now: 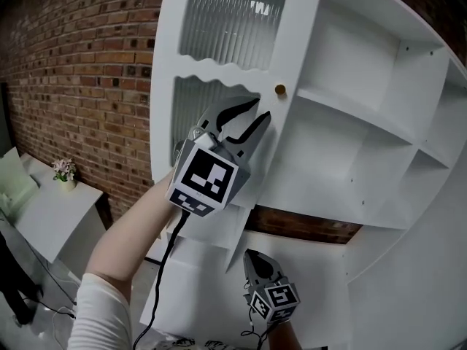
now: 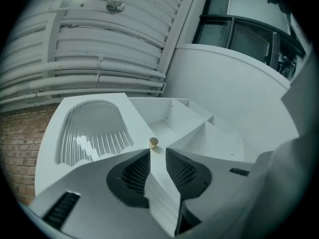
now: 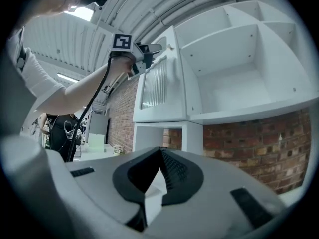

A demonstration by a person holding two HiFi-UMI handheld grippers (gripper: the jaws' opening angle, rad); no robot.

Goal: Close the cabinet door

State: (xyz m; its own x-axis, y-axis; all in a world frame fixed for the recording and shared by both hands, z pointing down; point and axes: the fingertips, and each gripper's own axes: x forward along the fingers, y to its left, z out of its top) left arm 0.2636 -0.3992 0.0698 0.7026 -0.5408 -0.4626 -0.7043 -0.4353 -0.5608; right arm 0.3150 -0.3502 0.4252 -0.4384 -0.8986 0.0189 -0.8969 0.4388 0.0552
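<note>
The white cabinet door (image 1: 219, 42) with ribbed glass panels stands swung out, baring the white shelves (image 1: 365, 108) to its right. A small brass knob (image 1: 280, 90) sits by the door's free edge. My left gripper (image 1: 263, 108) is raised in front of the door, just below and left of the knob, open with nothing between its fingers. In the left gripper view the knob (image 2: 153, 142) lies just beyond the left gripper (image 2: 157, 152). My right gripper (image 1: 252, 255) hangs low under the shelves, shut and empty; in the right gripper view its tips meet (image 3: 160, 151) below the door (image 3: 159, 83).
A red brick wall (image 1: 80, 71) runs behind and left of the cabinet. A low white side table (image 1: 51, 217) with a small flower pot (image 1: 64, 170) stands at the lower left. A black cable (image 1: 164, 268) hangs from the left gripper. A person in dark clothes (image 3: 57, 133) stands far left.
</note>
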